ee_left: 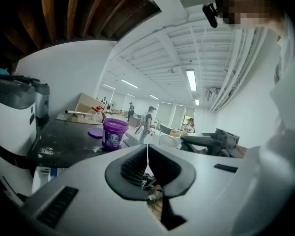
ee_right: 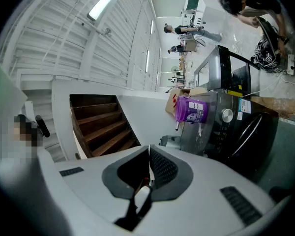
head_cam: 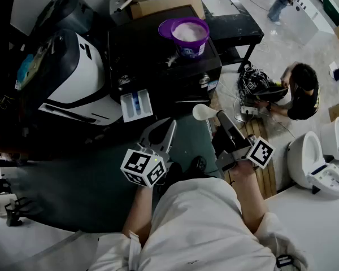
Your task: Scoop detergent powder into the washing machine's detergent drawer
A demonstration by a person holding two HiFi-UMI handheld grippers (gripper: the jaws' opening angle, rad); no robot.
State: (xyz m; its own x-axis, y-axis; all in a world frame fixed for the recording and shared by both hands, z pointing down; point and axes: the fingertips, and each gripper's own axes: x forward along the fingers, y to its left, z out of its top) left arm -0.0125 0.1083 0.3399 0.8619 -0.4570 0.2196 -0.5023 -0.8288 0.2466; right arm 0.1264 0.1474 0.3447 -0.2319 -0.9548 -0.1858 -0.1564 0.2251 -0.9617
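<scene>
A purple tub (head_cam: 189, 35) of white detergent powder stands open on top of the black washing machine (head_cam: 158, 66), with its lid (ee_left: 95, 132) beside it. The white detergent drawer (head_cam: 137, 105) is pulled out at the machine's front left. My right gripper (head_cam: 223, 122) is shut on the handle of a white scoop (head_cam: 203, 112), held in front of the machine and right of the drawer. That handle (ee_right: 142, 198) shows between the jaws, and the tub (ee_right: 191, 109) lies ahead. My left gripper (head_cam: 168, 126) is shut and holds nothing, just below the drawer. Its view shows the tub (ee_left: 113, 133) ahead.
A white and black appliance (head_cam: 73, 72) stands left of the washing machine. A cardboard box (head_cam: 158, 4) sits behind it. To the right a person (head_cam: 299, 89) crouches over cables on the floor, near a wooden pallet (head_cam: 260, 168) and a white toilet (head_cam: 316, 160).
</scene>
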